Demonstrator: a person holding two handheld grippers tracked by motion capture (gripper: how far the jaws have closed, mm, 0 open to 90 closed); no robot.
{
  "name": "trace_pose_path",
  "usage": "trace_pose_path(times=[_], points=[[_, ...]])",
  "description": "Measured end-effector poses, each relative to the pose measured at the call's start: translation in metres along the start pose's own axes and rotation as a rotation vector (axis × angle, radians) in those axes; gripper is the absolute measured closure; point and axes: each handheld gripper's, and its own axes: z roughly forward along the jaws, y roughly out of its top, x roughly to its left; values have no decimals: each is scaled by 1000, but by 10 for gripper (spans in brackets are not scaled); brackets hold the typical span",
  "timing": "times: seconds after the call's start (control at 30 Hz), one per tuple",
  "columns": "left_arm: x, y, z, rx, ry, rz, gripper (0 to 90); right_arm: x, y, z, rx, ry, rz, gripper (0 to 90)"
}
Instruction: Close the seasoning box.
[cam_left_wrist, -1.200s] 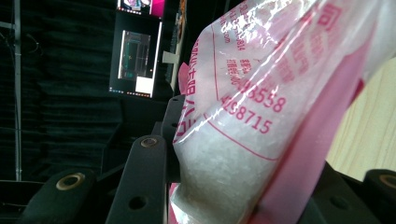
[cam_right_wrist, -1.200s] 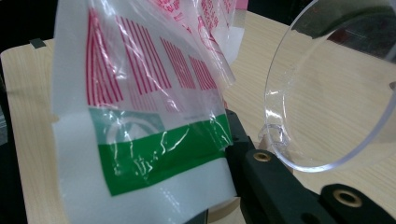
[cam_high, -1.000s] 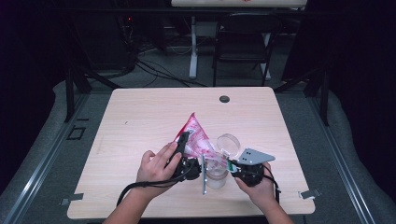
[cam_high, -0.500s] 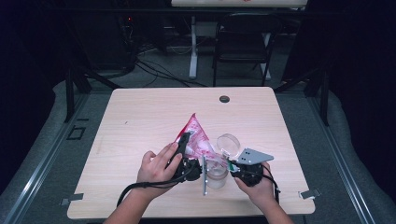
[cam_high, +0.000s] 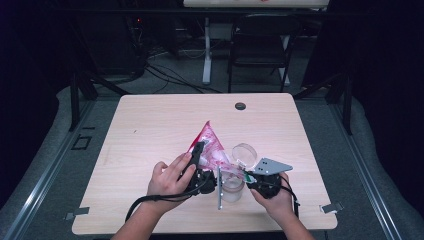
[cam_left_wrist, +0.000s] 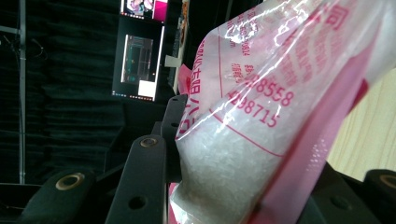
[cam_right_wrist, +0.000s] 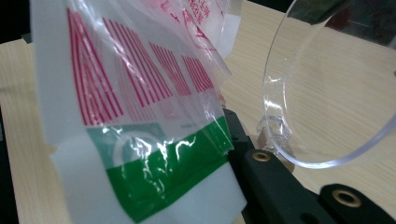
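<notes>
The left gripper (cam_high: 200, 155) clamped the bag (cam_high: 210, 145), which hid its tips. The right gripper (cam_high: 250, 176) was shut, seemingly on the bag's corner; the jar (cam_high: 232, 187) below was half-covered.

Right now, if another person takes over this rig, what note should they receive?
Left tongs: closed on the pink-and-white bag of white granules, held tilted above the table.
Right tongs: shut on the bag's lower end, the part with the green band.
Clear jar: upright between the two hands, under the bag; its hinged clear lid is flipped open.
Done: bag lifted over the open jar.
Left: probably to pour the granules into the jar, put the bag down and close the lid. How full the jar is cannot be seen.
</notes>
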Motion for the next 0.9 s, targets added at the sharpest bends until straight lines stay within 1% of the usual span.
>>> trace_pose_path(times=[0.17,0.8,0.9], points=[[0,1,0,-3,6,11,667,-1,0,1,-2,-4,5,900],[1,0,0,-3,-2,3,668,-1,-1,1,-1,-1,5,900],[1,0,0,-9,2,2,667,-1,-1,2,-3,0,7,900]])
